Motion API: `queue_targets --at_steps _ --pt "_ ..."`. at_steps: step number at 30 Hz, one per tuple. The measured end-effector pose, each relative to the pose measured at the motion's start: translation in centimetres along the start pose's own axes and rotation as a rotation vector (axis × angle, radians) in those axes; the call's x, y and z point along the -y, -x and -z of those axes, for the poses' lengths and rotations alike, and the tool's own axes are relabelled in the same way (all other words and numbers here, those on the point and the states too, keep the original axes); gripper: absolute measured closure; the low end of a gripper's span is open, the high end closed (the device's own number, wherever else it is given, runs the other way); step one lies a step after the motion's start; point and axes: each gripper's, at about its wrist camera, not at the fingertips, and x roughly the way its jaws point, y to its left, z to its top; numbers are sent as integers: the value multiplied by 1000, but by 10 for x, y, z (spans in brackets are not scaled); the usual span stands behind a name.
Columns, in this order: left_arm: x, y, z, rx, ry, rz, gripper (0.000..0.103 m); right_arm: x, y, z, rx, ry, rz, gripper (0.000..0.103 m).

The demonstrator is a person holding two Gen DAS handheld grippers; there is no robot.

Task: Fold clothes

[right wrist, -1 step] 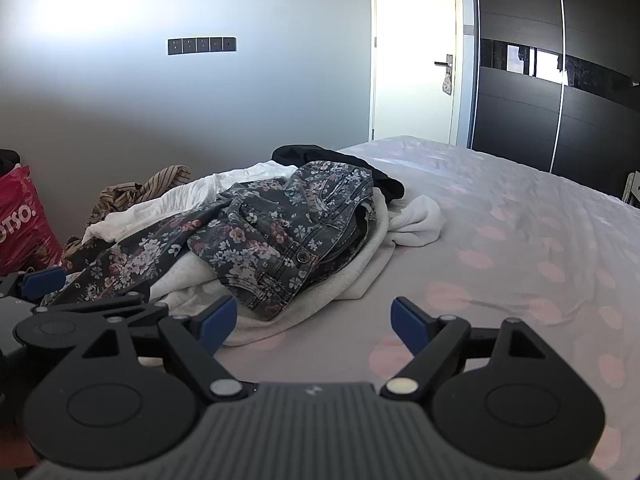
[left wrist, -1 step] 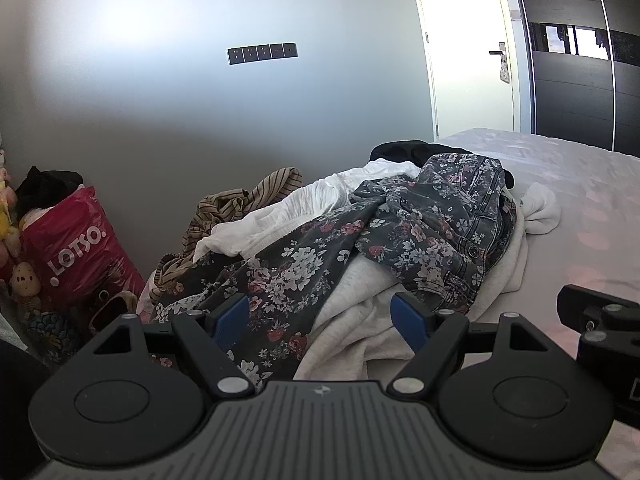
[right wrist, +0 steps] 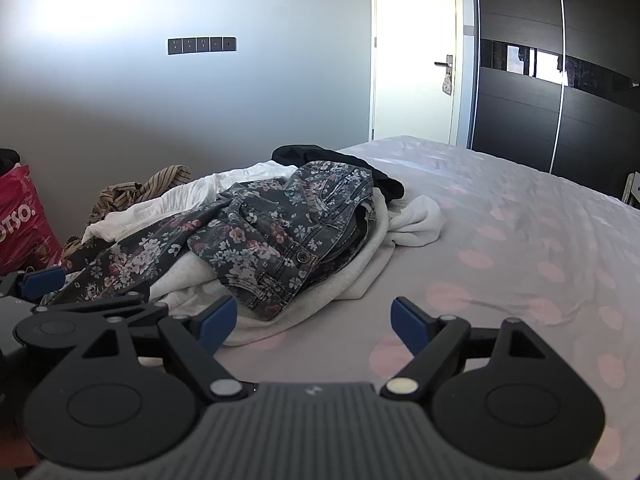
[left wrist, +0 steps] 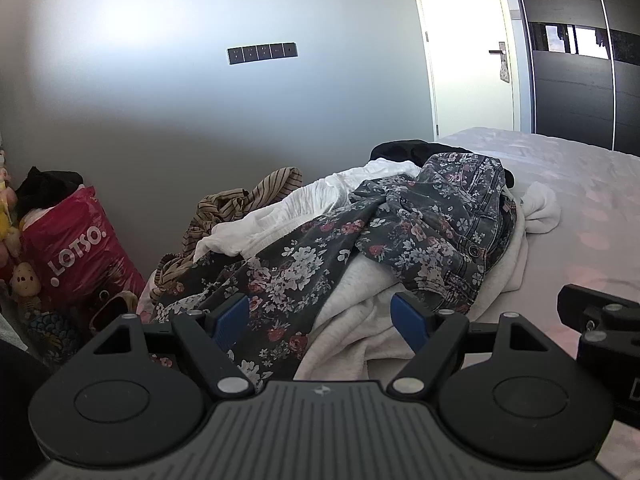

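Clothes are all dumped in one heap on the left end of the bed (right wrist: 500,240), which has a pale cover with pink dots. On top is a pair of dark floral jeans (right wrist: 288,236), crumpled, with the waist button facing the cameras. Under them is a white towel-ish thing (right wrist: 416,220) and some more white fabric (left wrist: 304,208). A black garment (right wrist: 320,156) sits behind the pile and a tan striped one (left wrist: 240,200) hangs off the far edge near the wall.

The left gripper (left wrist: 320,316) has its jaws wide apart, nothing in them, hovering right over the near edge of the heap. The right gripper (right wrist: 314,320) is just as wide and also empty, over bare bedcover just beside the pile. A red Lotso bag (left wrist: 80,248) stands on the floor at left.
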Motion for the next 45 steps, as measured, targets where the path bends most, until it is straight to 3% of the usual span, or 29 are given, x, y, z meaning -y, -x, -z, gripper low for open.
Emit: queue_targets --at_steps 45 --pt "1 -2 4 -24 -15 2 26 3 -4 5 -28 -33 13 17"
